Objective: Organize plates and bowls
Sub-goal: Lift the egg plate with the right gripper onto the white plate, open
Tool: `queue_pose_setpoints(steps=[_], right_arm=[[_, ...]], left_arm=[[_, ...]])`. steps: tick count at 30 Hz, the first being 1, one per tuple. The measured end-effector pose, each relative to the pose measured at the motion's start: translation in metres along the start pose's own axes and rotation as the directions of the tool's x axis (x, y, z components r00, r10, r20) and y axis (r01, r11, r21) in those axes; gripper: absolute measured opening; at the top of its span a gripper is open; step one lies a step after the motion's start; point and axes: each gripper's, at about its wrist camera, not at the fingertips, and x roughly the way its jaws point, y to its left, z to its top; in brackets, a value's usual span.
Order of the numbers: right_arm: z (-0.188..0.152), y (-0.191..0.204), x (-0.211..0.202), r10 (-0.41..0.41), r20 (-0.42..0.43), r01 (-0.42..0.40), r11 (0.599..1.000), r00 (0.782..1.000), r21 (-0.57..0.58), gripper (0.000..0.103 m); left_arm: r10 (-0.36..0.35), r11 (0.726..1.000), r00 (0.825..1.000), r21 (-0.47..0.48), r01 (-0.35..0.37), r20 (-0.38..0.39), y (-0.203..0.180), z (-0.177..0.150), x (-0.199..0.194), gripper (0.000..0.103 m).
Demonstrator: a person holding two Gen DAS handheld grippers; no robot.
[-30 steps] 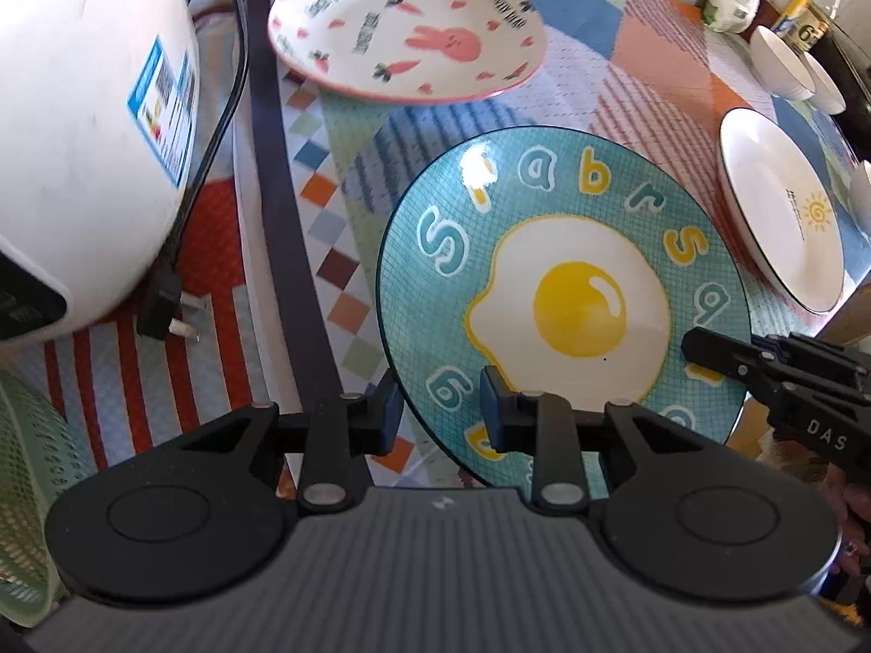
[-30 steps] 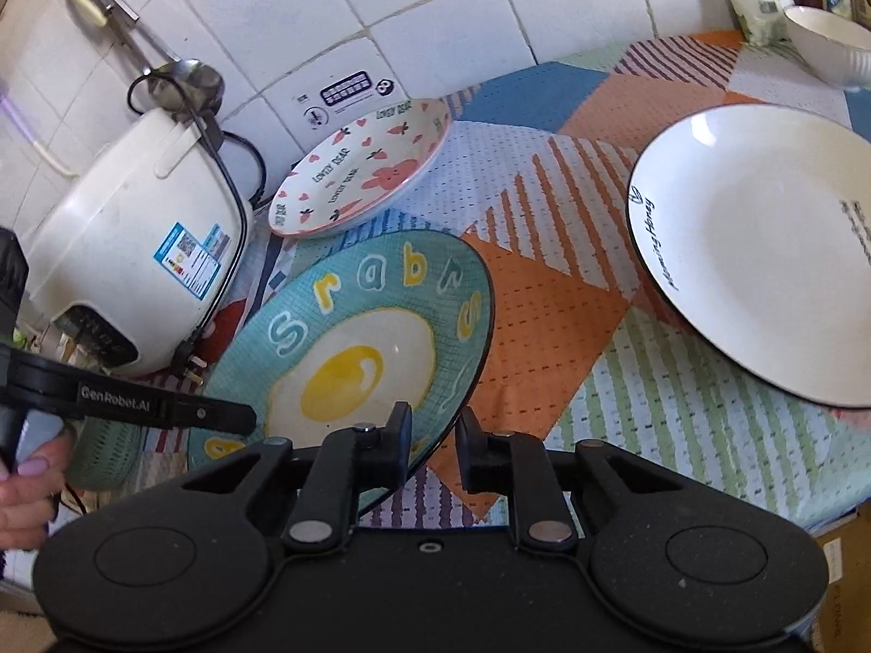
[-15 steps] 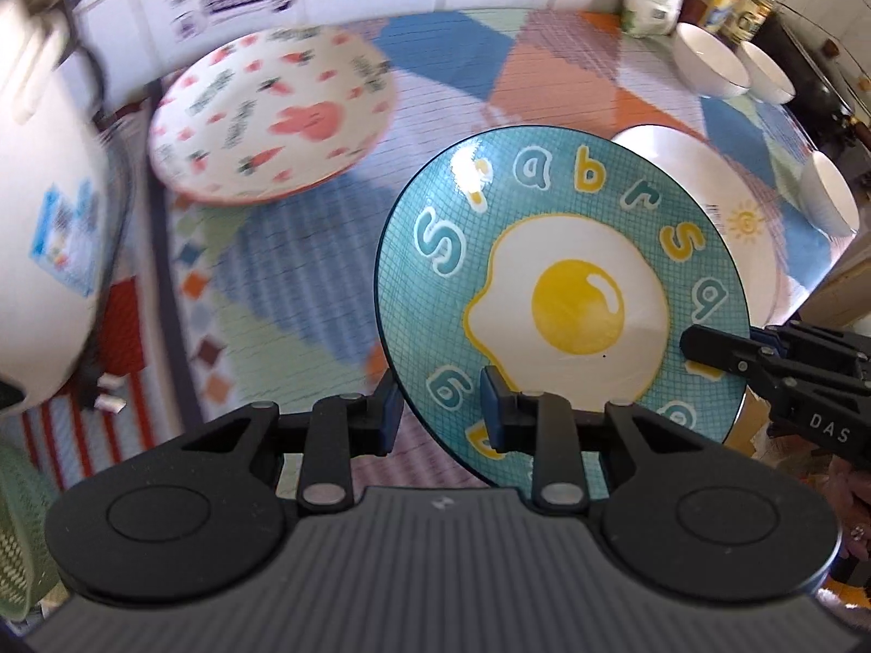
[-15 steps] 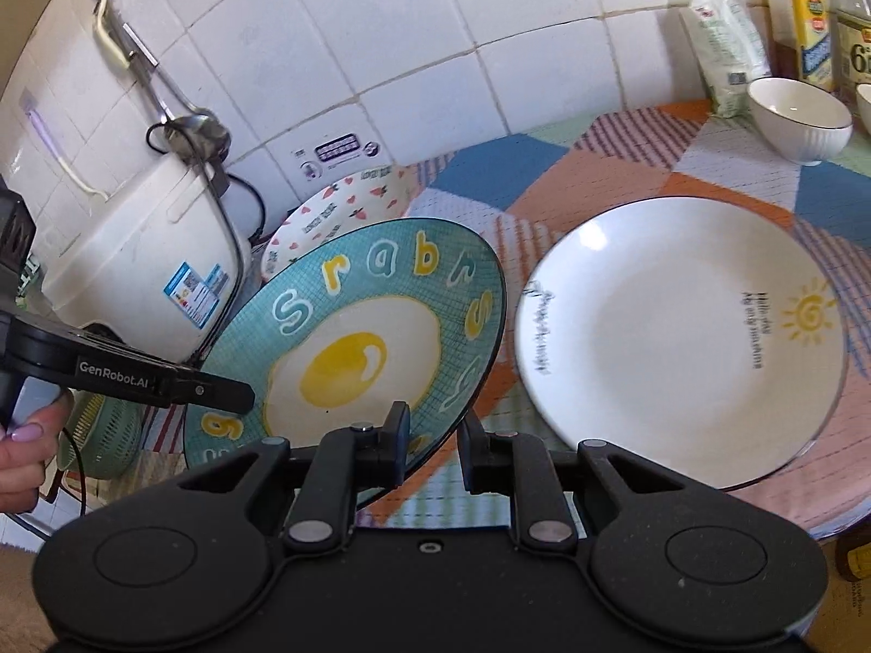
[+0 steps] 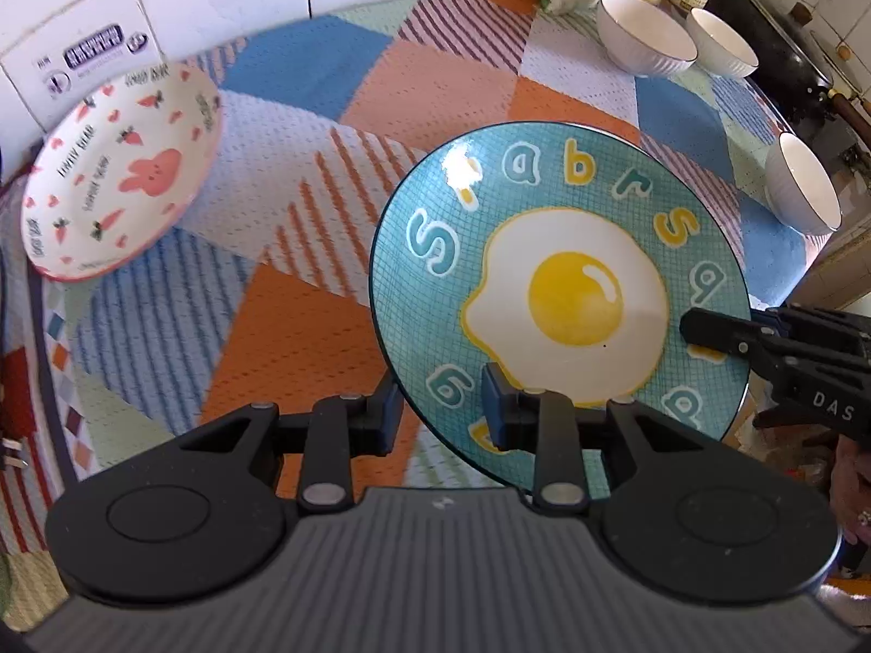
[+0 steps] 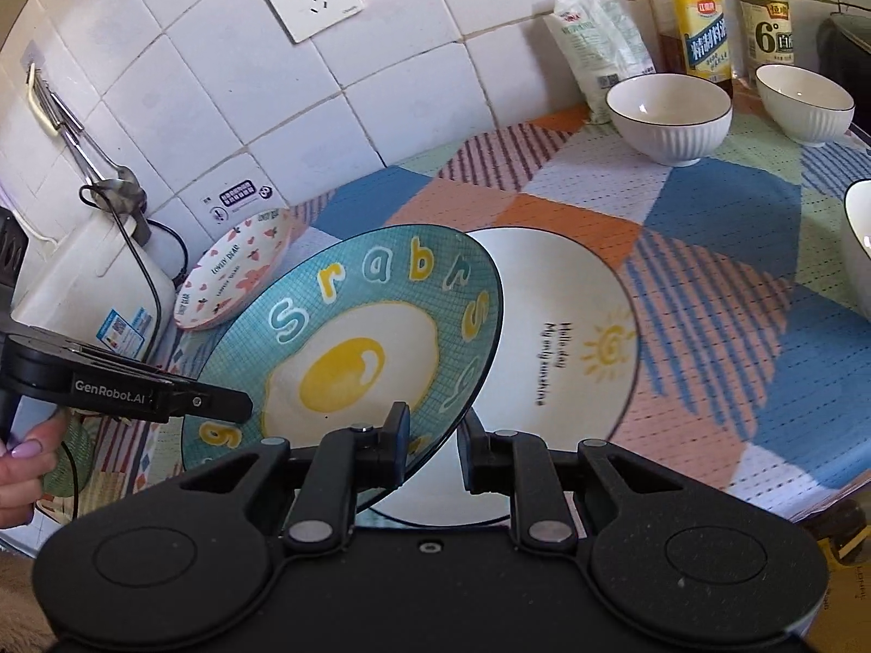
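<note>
A teal plate with a fried-egg print hangs tilted above the table, held from two sides. My left gripper is shut on its near-left rim. My right gripper is shut on its right rim, and its arm also shows as a black finger at the plate's right edge. In the right wrist view the teal plate overlaps the left part of a white plate with a sun drawing. A pink rabbit plate lies at the far left.
Three white ribbed bowls stand at the back right. Bottles and a bag line the tiled wall. A white rice cooker sits left, a black pot far right.
Both grippers have carried the teal plate rightward across the table, away from the rice cooker and rabbit plate, until it overlaps the white sun plate. Both grips are unchanged.
</note>
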Motion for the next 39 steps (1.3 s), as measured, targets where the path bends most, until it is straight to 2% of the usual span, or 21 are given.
queue_pose_setpoints(steps=[7,24,29,33,39], right_arm=[[0.006,-0.025,0.007,0.016,-0.046,-0.017,1.0,0.999,-0.017,0.023],[0.028,-0.052,0.019,0.066,-0.128,-0.073,0.996,0.99,-0.049,0.024],[0.041,-0.046,0.019,0.011,-0.19,-0.021,0.999,0.982,-0.05,0.024],[0.052,-0.041,0.024,-0.056,-0.275,0.046,0.998,0.96,-0.042,0.024],[0.052,-0.024,0.027,-0.143,-0.309,0.097,0.982,0.94,-0.162,0.031]], left_arm=[[0.018,0.999,0.999,-0.033,-0.02,-0.04,-0.017,0.005,0.016,0.029],[0.043,0.993,0.998,-0.104,-0.048,-0.048,-0.033,0.013,0.024,0.029],[0.032,0.99,0.998,-0.135,-0.04,-0.061,-0.034,0.015,0.028,0.03],[0.042,0.989,0.996,-0.138,-0.053,-0.08,-0.037,0.016,0.033,0.03],[0.05,0.987,0.994,-0.146,-0.063,-0.094,-0.037,0.014,0.037,0.03]])
